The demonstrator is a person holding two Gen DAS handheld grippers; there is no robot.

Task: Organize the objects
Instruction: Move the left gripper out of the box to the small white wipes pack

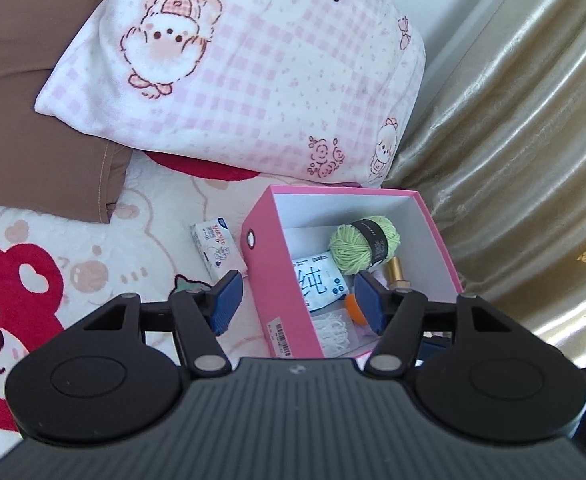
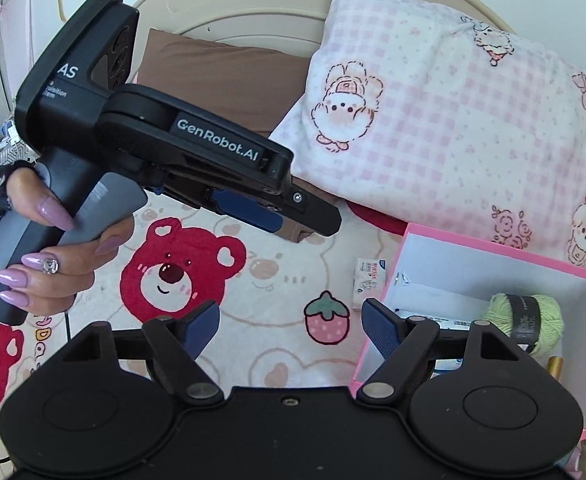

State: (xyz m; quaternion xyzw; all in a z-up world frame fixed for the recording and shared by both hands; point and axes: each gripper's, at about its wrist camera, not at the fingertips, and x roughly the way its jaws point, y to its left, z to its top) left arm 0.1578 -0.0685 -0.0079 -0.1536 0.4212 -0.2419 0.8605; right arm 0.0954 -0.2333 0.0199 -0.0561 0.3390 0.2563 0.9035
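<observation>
Pink box (image 1: 271, 276) sitting open on the bed, over by the right edge next to the gold curtain (image 1: 525, 152), just below the pink checked pillow (image 1: 253, 80). Inside: green yarn ball (image 1: 363, 246), white packet with blue print (image 1: 321, 282), bundle of white string (image 1: 335, 334), something orange (image 1: 351, 307) and a gold cylinder (image 1: 395, 270) — all loosely piled. Small white tissue pack (image 1: 217, 250) lying on the bear-print blanket (image 1: 93, 264) just left of the box, not touching it as far as visible.

Left hand-held gripper (image 1: 297, 304) hovering over the box's left wall, jaws spread, nothing pinched. Right hand-held gripper (image 2: 291, 326) also spread and empty, above the blanket by the strawberry print (image 2: 327, 318) — box off to its right. Left hand (image 2: 53, 248) wrapped around its grip, long pink nails, ring on one finger.
</observation>
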